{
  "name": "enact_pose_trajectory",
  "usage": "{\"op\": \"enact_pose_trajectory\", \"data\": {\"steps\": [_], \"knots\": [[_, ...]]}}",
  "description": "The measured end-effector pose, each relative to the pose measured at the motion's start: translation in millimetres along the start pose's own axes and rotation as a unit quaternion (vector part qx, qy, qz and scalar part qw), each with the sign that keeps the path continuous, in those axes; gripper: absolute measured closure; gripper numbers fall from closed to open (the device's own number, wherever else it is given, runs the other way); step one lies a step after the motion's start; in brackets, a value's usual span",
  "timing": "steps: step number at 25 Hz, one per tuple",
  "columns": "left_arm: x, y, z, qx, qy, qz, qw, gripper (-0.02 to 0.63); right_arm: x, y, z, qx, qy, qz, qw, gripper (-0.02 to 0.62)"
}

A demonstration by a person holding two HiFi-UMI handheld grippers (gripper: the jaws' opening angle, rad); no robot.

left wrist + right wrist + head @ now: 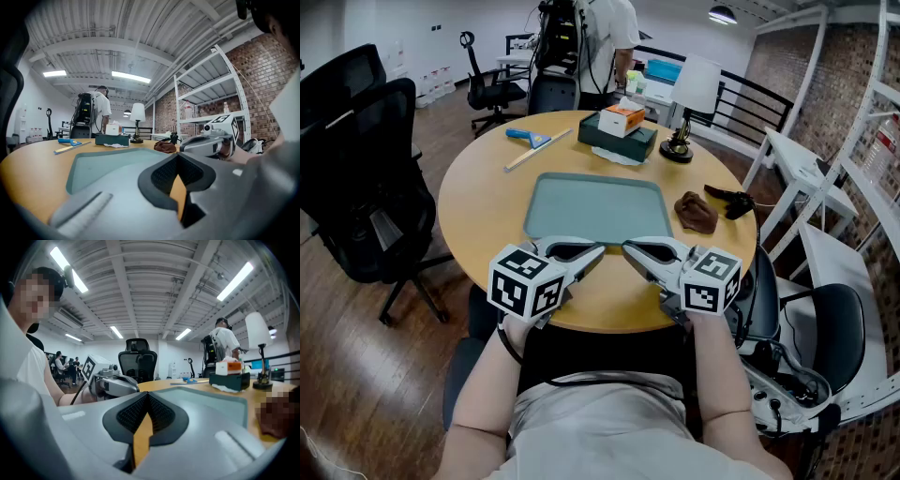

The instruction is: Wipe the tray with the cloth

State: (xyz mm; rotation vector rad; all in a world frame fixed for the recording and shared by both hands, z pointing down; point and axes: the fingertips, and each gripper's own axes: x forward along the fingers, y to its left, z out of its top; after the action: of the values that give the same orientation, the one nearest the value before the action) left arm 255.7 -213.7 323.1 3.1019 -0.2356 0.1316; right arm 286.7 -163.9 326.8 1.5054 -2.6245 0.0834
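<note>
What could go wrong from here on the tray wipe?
1. The cloth lies off the tray, to its right, close to a black object; the right gripper might snag both.
2. The tray sits loose on the table; wiping could shove it toward the green box behind it unless the left gripper steadies it.
3. Both grippers are shut and empty; the right must open before grabbing.

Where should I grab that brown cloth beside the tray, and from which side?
Probably best to pinch the raised, crumpled top of the cloth, coming down from above with the right tool. It lies bunched right of the tray, so its folds stand up.
</note>
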Motion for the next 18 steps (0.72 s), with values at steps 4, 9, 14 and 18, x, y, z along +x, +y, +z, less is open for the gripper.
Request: {"op": "enact_pose_trajectory", "data": {"steps": [4,9,14,18], "knots": [[-4,1,-1,0.003,0.006,-0.001,1.0000,0.606,-28,-39,38,-0.045,-0.036,-0.070,0.996,0.594],[-5,3,-1,0.005,0.006,0.000,1.0000,0.606,-64,-130,39,-0.033,0.008,-0.176,0.984,0.508],[-3,3,-1,0.004,0.011,-0.001,0.9999,0.606,-93,-213,6,-0.029,0.124,-0.264,0.956,0.472],[-4,4,-3,0.002,0.013,0.000,0.9999,0.606,-104,-259,-44,-0.018,0.240,-0.289,0.927,0.421]]}}
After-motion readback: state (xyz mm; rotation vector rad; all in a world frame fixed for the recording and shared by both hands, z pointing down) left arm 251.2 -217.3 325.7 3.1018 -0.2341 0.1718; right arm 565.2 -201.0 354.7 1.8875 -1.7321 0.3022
